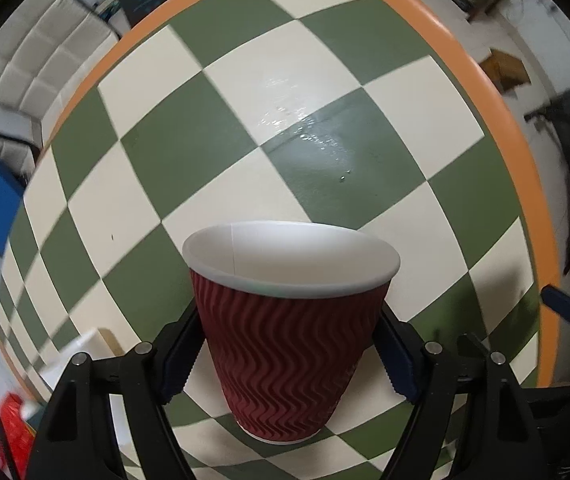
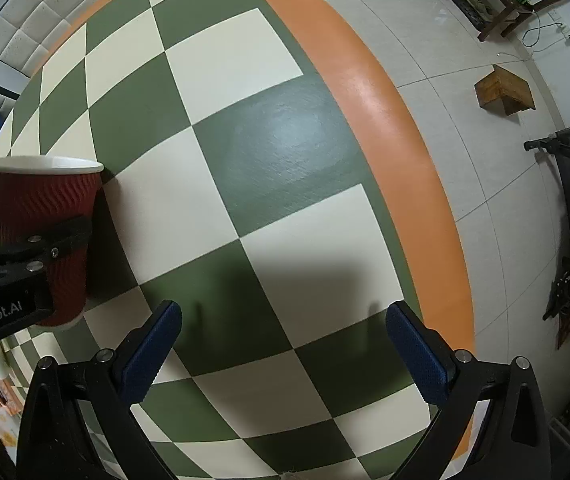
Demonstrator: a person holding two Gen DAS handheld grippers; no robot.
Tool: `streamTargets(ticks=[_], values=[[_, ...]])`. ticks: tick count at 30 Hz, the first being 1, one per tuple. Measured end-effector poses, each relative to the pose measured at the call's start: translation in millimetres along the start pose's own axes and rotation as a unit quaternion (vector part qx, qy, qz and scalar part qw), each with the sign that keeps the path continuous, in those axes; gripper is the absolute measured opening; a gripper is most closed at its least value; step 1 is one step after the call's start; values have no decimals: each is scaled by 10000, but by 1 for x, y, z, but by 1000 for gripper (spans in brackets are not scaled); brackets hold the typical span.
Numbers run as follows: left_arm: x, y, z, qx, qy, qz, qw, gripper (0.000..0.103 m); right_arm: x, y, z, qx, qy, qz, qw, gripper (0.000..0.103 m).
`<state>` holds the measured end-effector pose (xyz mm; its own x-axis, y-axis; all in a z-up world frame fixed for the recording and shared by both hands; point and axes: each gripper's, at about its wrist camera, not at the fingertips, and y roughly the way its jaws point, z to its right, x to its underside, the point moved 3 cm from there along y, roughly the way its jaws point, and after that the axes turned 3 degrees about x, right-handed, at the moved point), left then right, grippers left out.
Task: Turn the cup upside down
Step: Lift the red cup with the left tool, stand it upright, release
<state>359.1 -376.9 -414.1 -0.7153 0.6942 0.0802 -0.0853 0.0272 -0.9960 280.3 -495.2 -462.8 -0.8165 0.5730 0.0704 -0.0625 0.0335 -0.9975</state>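
Observation:
A dark red ribbed paper cup with a white rim stands upright, mouth up, and looks empty inside. My left gripper is shut on the cup's sides at mid height, its blue pads pressed against both sides. In the right wrist view the cup shows at the far left, held by the left gripper's black fingers; its base looks slightly above the table. My right gripper is open and empty, to the right of the cup, over the checkered table.
The table has green and cream checks with an orange rim. A wet patch glistens beyond the cup. White and red packages lie at the table's left edge. A wooden box sits on the tiled floor.

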Motion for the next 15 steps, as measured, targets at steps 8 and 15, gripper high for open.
streamTargets(ticks=[8,15], values=[[31,-3,-39,471,-605,-68,9970,77,-8,-2,5,-44,-150,10,9999,103],[76,-22,-65,925,-1035,-35,9903,77,4,-14,-8,-124,-362,-36,9993,103]])
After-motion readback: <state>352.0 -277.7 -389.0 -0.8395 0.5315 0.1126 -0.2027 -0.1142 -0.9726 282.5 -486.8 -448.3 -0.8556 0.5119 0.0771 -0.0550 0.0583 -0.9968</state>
